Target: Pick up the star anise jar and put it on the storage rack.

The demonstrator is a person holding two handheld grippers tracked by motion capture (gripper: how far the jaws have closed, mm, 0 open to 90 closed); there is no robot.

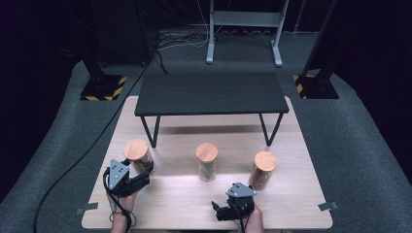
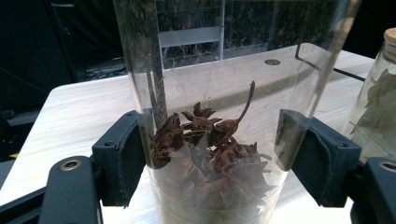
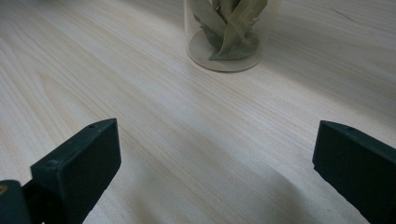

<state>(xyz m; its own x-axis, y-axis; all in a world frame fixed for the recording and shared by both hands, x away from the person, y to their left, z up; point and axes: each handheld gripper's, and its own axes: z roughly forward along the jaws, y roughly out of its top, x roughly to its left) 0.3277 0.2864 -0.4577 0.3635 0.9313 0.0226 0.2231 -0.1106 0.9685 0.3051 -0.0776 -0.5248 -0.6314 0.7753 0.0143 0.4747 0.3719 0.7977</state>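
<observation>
Three lidded glass jars stand in a row on the light wooden table (image 1: 291,204). The left jar (image 1: 137,155) holds dark star anise (image 2: 210,149). My left gripper (image 1: 144,174) is shut on it, and both black pads (image 2: 122,161) press against the glass low on its sides (image 2: 219,158). The middle jar (image 1: 207,162) holds green leaves and shows at the right edge of the left gripper view (image 2: 378,107). My right gripper (image 1: 228,208) rests near the front edge, open (image 3: 215,163), with bare wood between its jaws and a jar of green leaves (image 3: 226,32) ahead of it.
The right jar (image 1: 264,170) stands just beyond and to the right of my right gripper. A low black table (image 1: 211,92) on thin metal legs stands across the back of the wooden top. A cable trails off the left side over the grey carpet.
</observation>
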